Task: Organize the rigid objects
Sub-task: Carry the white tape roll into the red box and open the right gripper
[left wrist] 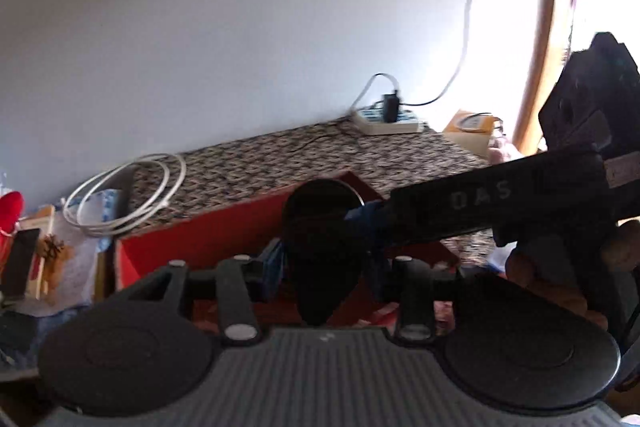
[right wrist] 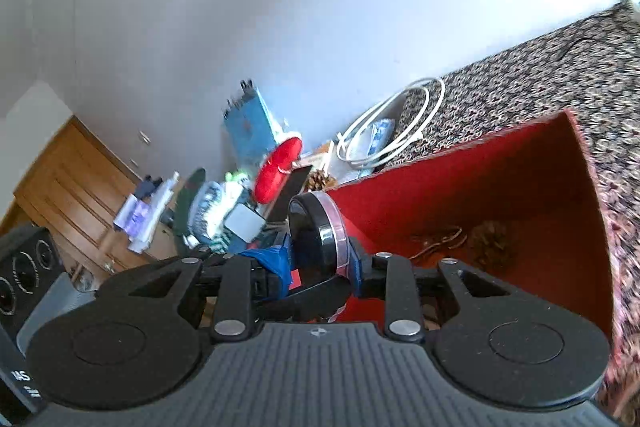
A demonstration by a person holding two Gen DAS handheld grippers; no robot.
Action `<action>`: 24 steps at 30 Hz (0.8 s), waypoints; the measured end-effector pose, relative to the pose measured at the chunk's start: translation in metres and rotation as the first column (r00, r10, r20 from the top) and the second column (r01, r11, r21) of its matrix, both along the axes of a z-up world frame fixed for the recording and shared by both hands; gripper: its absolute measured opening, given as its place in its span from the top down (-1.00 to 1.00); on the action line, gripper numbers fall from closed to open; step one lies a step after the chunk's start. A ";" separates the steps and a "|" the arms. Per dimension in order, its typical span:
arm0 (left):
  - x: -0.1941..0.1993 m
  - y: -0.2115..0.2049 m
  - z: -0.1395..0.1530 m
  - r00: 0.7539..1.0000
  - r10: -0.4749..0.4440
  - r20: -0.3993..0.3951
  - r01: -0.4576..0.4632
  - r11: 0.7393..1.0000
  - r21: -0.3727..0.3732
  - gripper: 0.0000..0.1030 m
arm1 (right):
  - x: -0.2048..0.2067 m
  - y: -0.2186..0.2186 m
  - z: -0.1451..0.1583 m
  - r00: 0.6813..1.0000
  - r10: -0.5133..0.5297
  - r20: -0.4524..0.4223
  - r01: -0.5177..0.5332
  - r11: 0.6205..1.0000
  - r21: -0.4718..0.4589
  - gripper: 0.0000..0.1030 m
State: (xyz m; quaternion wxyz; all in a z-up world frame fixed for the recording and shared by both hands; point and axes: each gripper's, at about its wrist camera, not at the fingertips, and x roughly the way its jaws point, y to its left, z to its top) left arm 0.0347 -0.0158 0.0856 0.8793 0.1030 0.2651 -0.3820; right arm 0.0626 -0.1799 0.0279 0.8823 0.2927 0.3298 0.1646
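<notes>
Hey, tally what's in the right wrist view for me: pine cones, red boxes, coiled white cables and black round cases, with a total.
Pine cones: 2 (one inside the box, blurred; one outside)
Red box: 1
Coiled white cable: 1
Black round case: 1
Total: 5

The box (right wrist: 460, 195) is red inside, standing on a cloth (right wrist: 532, 83) patterned in small black, white and brownish flecks. A white cable coil (right wrist: 394, 125) lies at the cloth's far left. The round object (right wrist: 316, 235) in the grippers is glossy black with a clear, perhaps pinkish, rim. The gripper fingers (right wrist: 272, 263) carry blue pads.
</notes>
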 end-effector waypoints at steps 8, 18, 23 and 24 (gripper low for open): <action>0.058 0.015 -0.037 0.987 0.116 -0.109 -0.108 0.991 0.078 0.22 | 0.051 0.032 -0.042 0.986 0.065 -0.151 -0.076 0.995 -0.068 0.79; 0.069 0.020 -0.079 0.972 0.207 -0.109 -0.177 0.955 0.238 0.34 | 0.074 0.055 -0.068 0.934 0.130 -0.333 -0.170 0.981 -0.092 0.79; 0.068 0.018 -0.083 0.974 0.209 -0.085 -0.180 0.946 0.270 0.31 | 0.078 0.050 -0.072 0.918 0.147 -0.369 -0.166 0.986 -0.020 0.77; 0.068 0.019 -0.083 0.974 0.212 -0.083 -0.183 0.946 0.269 0.30 | 0.077 0.049 -0.073 0.917 0.149 -0.369 -0.161 0.987 -0.003 0.77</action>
